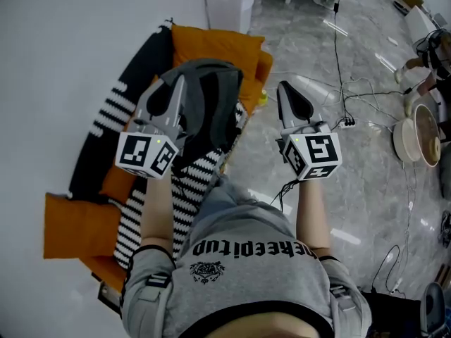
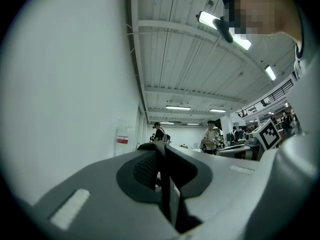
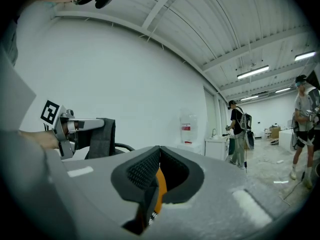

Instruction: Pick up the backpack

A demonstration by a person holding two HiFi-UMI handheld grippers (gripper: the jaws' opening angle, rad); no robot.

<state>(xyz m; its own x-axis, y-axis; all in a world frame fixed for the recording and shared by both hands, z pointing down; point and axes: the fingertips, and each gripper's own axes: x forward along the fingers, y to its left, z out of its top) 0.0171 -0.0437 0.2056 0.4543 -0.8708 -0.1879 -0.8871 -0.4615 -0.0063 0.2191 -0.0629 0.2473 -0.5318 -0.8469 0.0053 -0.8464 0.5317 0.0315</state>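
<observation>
The grey and black backpack (image 1: 211,108) hangs in the air in front of me, above an orange seat. My left gripper (image 1: 176,84) is shut on a thin dark strap (image 2: 163,184) of the backpack, which runs edge-on between its jaws. In the right gripper view, grey backpack fabric (image 3: 102,139) hangs from the left gripper (image 3: 75,126). My right gripper (image 1: 282,86) is held level to the right of the backpack and apart from it. Its jaws meet at the tips (image 3: 159,149) with nothing between them; only orange from the seat shows through the gap behind.
Below the backpack is a low seat with orange cushions (image 1: 215,44) and a black-and-white striped cover (image 1: 180,196), set against a white wall. Cables (image 1: 356,94) trail over the marble floor at right, near round bowls (image 1: 419,136). A white cabinet (image 1: 229,2) stands beyond. People (image 3: 239,134) stand far off.
</observation>
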